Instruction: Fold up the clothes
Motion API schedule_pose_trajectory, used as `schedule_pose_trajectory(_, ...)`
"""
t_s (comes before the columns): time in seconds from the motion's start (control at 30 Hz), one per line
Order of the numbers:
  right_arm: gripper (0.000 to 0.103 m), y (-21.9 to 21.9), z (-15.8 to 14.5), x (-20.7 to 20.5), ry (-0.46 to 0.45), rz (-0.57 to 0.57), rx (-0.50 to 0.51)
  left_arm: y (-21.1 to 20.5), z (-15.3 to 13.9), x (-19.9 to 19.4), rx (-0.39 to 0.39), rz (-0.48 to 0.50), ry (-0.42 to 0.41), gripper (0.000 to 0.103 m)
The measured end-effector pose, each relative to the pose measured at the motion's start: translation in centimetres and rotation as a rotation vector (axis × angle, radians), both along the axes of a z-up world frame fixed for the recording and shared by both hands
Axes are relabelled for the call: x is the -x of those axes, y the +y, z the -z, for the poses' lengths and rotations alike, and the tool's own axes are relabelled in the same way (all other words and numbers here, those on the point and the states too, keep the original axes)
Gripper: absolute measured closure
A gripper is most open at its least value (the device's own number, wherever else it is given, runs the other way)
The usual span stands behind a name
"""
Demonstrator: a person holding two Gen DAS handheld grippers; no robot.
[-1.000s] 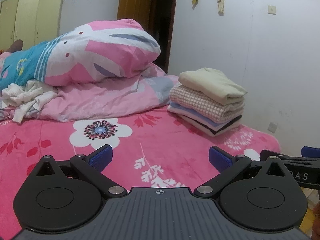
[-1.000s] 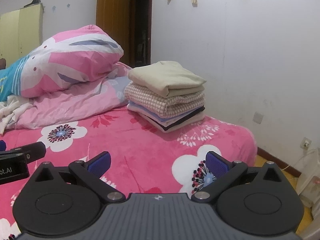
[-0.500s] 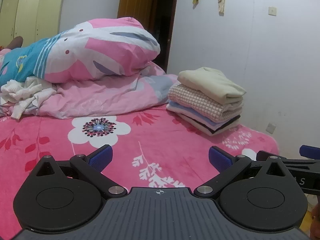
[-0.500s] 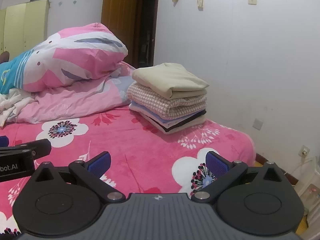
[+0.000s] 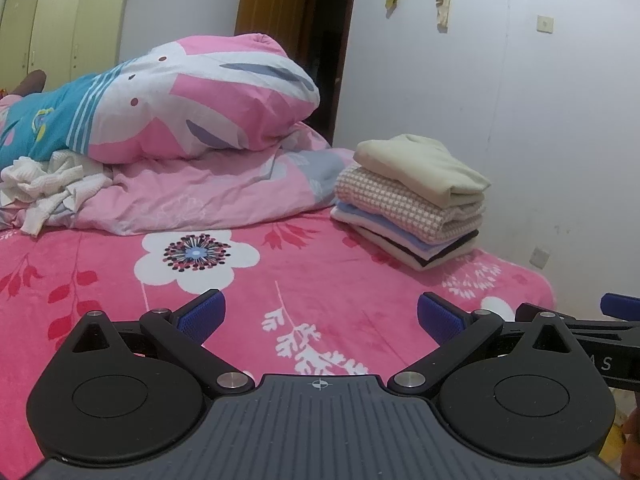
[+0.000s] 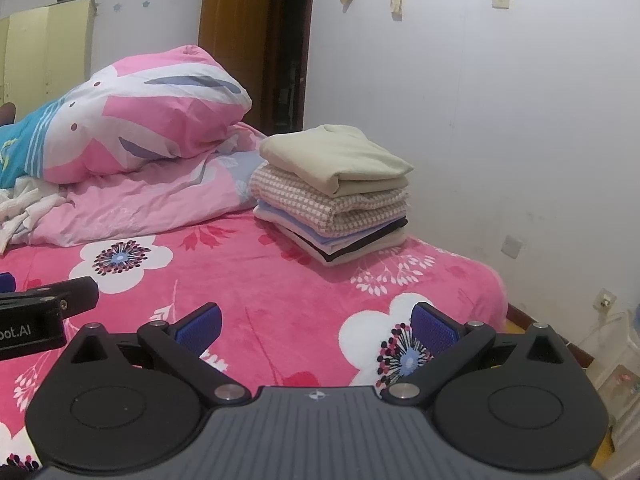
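My left gripper [image 5: 319, 314] hangs above the pink flowered blanket [image 5: 320, 276] with its blue pads spread wide and nothing between them; it touches no cloth. My right gripper [image 6: 316, 323] is the same: jaws fully apart, empty, held over the blanket's near edge. Each tool's tip pokes into the other's view. On the body at the left edge of the right camera I read "oot.AI", cut off by the frame; on the one at the right edge of the left camera only "A S" is legible.

Beyond the grippers, the stack of folded clothes [image 6: 332, 192] sits on the blanket close to the white wall, a cream piece on top, a pink checked one under it, then pale blue, dark and cream layers. Left of the stack lies the bunched pink quilt [image 5: 192, 128], and at the quilt's left end a crumpled white garment [image 5: 48, 184], unfolded, rests against it.

The left camera shows that white garment plainly; the right camera catches only its edge. The right camera alone shows the floor past the blanket's corner, with a wall socket [image 6: 606, 300] and clear plastic boxes [image 6: 612, 356]. Behind the quilt stand a brown door [image 6: 234, 40] and yellow wardrobes [image 5: 60, 28].
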State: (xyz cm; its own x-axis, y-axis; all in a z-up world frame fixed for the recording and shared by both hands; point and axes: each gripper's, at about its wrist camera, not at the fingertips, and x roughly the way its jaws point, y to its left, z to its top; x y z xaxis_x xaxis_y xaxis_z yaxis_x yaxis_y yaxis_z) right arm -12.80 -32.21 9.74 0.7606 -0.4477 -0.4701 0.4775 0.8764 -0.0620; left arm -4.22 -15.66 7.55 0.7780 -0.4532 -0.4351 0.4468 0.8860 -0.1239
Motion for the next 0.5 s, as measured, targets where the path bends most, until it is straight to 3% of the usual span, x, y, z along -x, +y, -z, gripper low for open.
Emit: schedule_pose_trajectory(0.5, 0.000, -0.32, 0.69, 0.21, 0.000, 0.024, 0.000, -0.59, 0.12, -0.05, -0.049, -0.018, 0.025, 0.000)
